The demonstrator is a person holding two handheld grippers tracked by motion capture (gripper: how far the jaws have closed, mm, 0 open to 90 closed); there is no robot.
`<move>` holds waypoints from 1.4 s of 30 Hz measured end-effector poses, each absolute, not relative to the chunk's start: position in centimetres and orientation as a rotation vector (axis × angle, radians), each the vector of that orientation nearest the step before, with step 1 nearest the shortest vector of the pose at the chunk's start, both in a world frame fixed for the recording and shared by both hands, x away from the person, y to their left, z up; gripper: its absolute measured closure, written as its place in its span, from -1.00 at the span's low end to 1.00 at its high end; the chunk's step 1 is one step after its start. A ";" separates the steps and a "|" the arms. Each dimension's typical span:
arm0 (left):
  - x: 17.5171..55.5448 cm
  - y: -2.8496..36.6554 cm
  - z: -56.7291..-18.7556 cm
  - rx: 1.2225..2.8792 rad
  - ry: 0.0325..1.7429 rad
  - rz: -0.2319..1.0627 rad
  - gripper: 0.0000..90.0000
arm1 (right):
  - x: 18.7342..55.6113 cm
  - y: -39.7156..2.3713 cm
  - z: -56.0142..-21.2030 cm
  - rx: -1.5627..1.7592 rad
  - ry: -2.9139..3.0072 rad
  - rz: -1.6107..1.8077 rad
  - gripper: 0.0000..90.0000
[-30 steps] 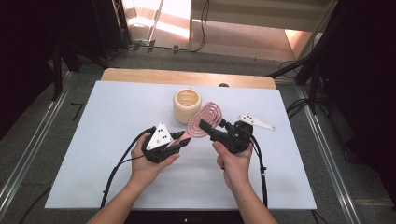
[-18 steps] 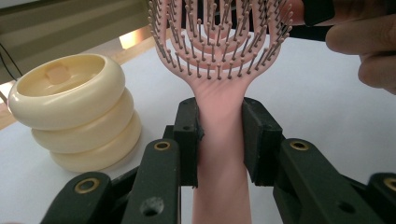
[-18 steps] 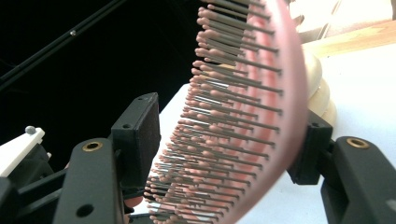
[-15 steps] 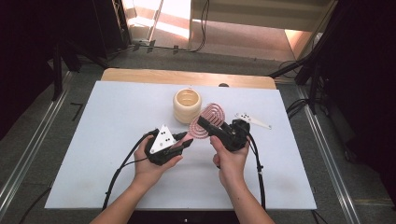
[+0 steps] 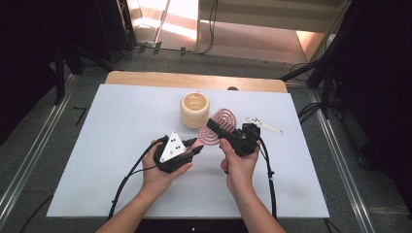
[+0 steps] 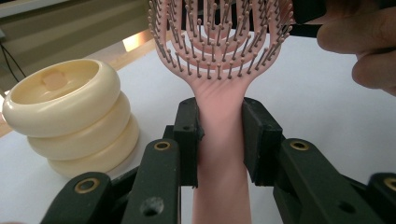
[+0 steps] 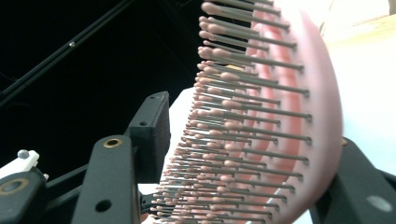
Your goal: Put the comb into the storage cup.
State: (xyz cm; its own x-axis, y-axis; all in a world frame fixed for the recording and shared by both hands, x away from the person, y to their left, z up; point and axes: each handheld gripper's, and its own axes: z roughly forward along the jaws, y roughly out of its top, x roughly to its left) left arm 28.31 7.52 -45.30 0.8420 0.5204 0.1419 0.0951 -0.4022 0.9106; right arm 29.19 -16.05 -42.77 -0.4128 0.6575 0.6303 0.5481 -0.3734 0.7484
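Note:
A pink hairbrush is held above the white table, its handle clamped between the pads of my left gripper, which is shut on it. In the left gripper view the bristled head rises straight ahead. My right gripper reaches across from the right with its jaws wide apart, astride the brush head. The bristle tips point at one pad and the pink back lies against the other jaw. I see no firm squeeze there.
A cream container of stacked rings stands just behind the brush, close on the left in the left gripper view. The person's right hand sits beside the brush head. A wooden strip runs along the table's far edge.
My right gripper has slid left along the brush, so its jaws now straddle the head. The left gripper has kept its hold on the handle, shifting slightly.

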 end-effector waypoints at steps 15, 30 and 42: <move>28.5 7.8 -45.6 1.915 0.459 0.462 0.44 | 29.3 -16.3 -42.9 1.606 1.722 2.042 0.36; 28.8 8.5 -45.7 1.866 0.517 0.308 -1.00 | 28.8 -16.0 -42.6 1.453 1.773 1.986 0.39; 28.7 10.1 -45.9 1.844 0.554 0.331 -1.00 | 28.6 -16.1 -42.1 1.400 1.781 1.974 0.39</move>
